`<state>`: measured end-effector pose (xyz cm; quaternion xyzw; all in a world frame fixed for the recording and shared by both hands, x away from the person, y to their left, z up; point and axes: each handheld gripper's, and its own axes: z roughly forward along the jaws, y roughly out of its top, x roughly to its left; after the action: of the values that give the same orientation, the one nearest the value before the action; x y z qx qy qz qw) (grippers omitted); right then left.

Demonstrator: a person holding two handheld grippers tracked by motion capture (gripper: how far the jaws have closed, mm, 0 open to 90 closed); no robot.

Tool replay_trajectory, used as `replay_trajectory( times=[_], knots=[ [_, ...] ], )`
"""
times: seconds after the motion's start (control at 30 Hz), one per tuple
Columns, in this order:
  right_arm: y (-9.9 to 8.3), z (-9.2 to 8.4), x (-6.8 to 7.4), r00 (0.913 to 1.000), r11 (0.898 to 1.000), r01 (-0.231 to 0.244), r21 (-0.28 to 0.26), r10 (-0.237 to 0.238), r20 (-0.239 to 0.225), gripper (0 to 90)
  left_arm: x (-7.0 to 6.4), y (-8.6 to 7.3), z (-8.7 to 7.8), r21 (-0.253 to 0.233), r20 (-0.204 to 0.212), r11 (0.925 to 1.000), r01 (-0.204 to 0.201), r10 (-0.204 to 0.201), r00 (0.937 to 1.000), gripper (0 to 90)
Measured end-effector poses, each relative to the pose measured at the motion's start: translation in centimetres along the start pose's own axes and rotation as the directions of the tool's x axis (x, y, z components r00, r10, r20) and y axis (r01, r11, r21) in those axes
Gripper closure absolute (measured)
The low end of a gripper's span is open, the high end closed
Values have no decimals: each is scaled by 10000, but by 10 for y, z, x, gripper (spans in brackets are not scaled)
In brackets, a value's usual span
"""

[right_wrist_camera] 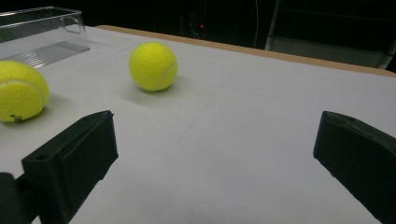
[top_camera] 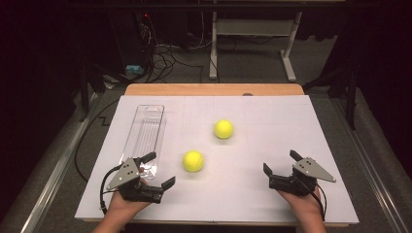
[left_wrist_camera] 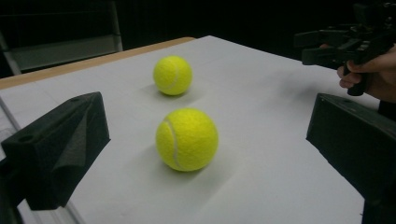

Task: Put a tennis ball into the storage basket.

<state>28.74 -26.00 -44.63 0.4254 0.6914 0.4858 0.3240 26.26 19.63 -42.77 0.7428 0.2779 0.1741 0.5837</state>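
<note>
Where the frame ends, near ball point(right_wrist_camera: 18, 91) half cut.

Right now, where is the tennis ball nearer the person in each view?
High view: nearer ball, centre, right of the clear tray.
Left gripper view: centre foreground, ahead of the open fingers.
Right gripper view: far left edge.
Shared landmark: the farther ball.

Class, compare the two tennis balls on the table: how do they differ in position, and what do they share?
The near ball lies close in front of the open left gripper; the far ball sits farther up the table and more to the right. The near ball is closer to the clear tray. Both are yellow, resting on the white surface, ungripped.
</note>
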Motion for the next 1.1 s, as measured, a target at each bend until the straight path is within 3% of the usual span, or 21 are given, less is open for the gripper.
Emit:
replay_trajectory(
  times=[0.2, 0.6, 0.93, 1.1],
  knots=[
    [0, 0, 0, 10000, 10000, 18, 1, -18, -20, 0, -10, -1, 6, 224, 239, 9995, -224, 219, 9995, 3],
    [0, 0, 1, 10000, 10000, 42, -24, -43, -38, 0, -20, -5, 19, 928, 304, 9948, -420, 393, 9988, 3],
    [0, 0, 1, 10000, 10000, 53, -11, -53, -31, 0, -27, -8, 32, 1729, 448, 9836, -515, 444, 9980, 3],
    [0, 1, 2, 9999, 10000, 87, -16, -87, -49, 0, -27, -10, 37, 2293, 502, 9723, -446, 340, 9982, 2]
  ],
)
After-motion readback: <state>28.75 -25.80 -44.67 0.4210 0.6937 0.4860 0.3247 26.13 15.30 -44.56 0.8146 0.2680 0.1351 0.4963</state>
